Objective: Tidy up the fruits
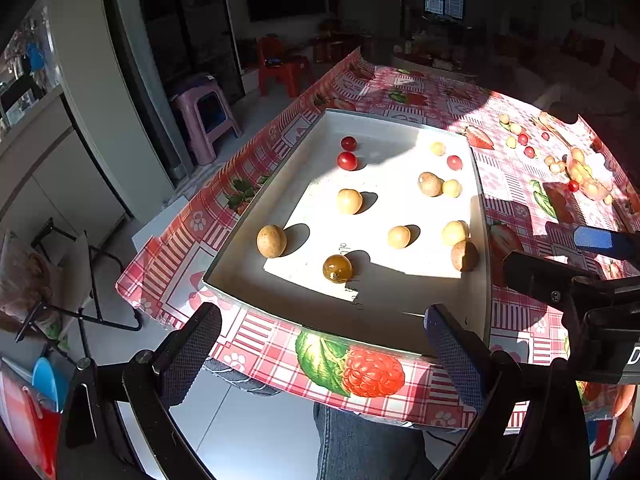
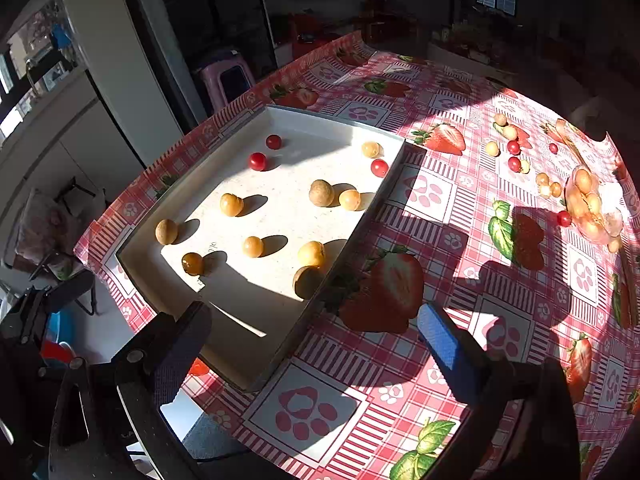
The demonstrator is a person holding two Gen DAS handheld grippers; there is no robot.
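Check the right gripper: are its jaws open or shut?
Open. The right gripper shows a wide gap between its jaws with nothing held; only the tablecloth and the tray edge show through.

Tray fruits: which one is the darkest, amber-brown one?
The translucent amber fruit at the tray's near edge, closest to the left gripper; the others are pale yellow, tan or red.

Red-checked tablecloth [image 2: 460, 216], white tray [image 2: 256, 312]

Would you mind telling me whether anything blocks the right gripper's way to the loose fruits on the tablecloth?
Nothing visible does. The right gripper is open and empty, and only bare tablecloth lies between it and the loose fruits beyond the tray.
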